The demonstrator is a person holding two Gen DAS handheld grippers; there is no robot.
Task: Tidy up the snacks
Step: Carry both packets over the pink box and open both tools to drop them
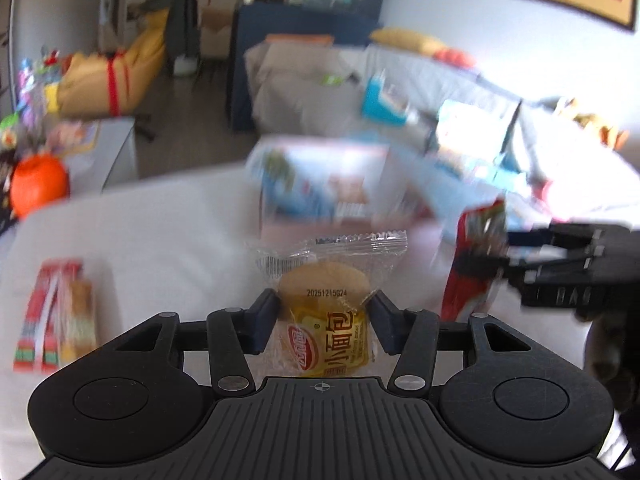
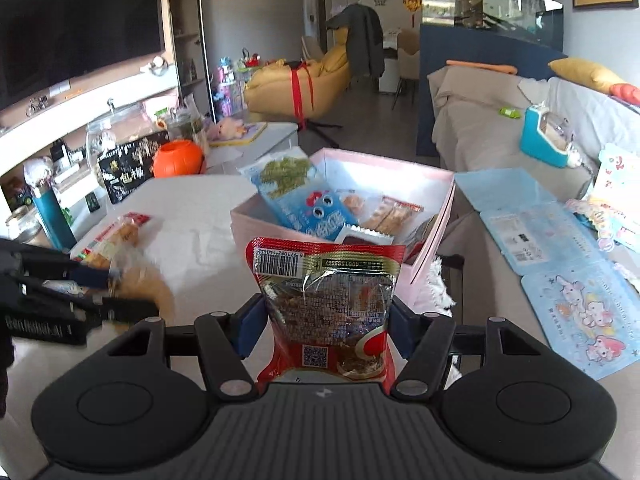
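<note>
Left gripper (image 1: 323, 320) pads clamp a clear-wrapped small bread pack (image 1: 326, 304) above the white table (image 1: 160, 232). Right gripper (image 1: 496, 266) at right grips a red packet (image 1: 474, 264), probably; heavily blurred.

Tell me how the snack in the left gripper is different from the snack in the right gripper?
The small bread packet has a clear wrapper with a yellow label, so the round bun shows; the red snack pouch is red with a see-through middle. The bread packet looks smaller than the red pouch, which rises well above its gripper's fingers. Both are sealed, squeezed at the sides, one in the left gripper, one in the right gripper.
</note>
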